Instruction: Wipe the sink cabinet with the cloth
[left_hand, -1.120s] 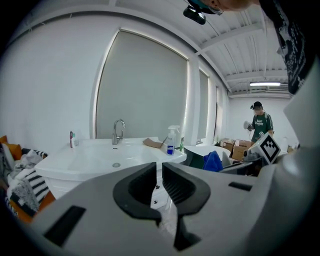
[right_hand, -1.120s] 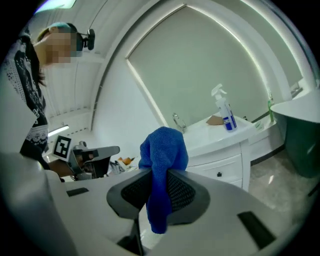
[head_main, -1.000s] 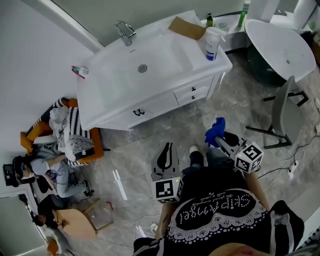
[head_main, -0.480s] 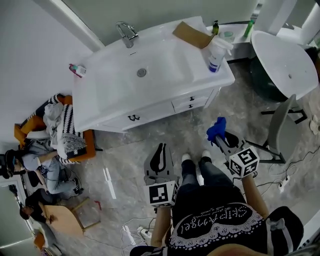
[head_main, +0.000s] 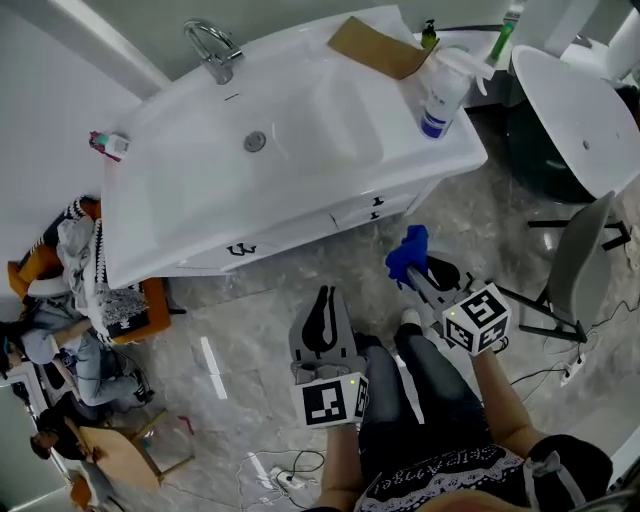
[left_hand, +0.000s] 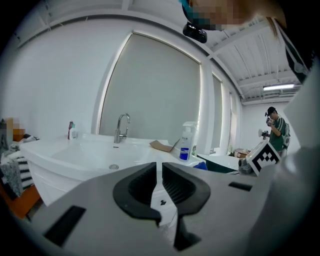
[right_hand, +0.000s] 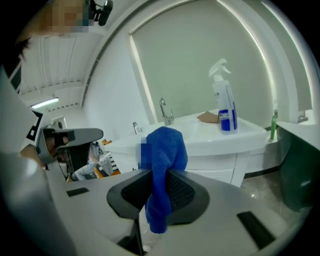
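- Right gripper (head_main: 416, 272): jaws clenched on the blue cloth (head_main: 407, 252). In the right gripper view the cloth (right_hand: 165, 150) bunches above the jaws, with a tail hanging down between them.
- Cloth sits mid-frame right in the head view, in the air over the floor (head_main: 250, 330), near the sink cabinet (head_main: 290, 232) front but not touching it.
- Left gripper (head_main: 322, 300): lower centre of the head view, over the floor, jaws pointing toward the cabinet. In the left gripper view its jaws are drawn together with only a thin slit left and nothing between them (left_hand: 159, 172).
- Sink cabinet fills the upper half of the head view: white surface with basin, drawers on the front face. It shows ahead in both gripper views too (left_hand: 75, 155) (right_hand: 220, 145).
- On the surface: faucet (head_main: 212, 48) at upper left, spray bottle (head_main: 440, 95) upright at the right end, and a flat piece of cardboard (head_main: 375, 45) behind the bottle at the top edge.
- Both grippers are well apart from each other, left lower in frame than right.
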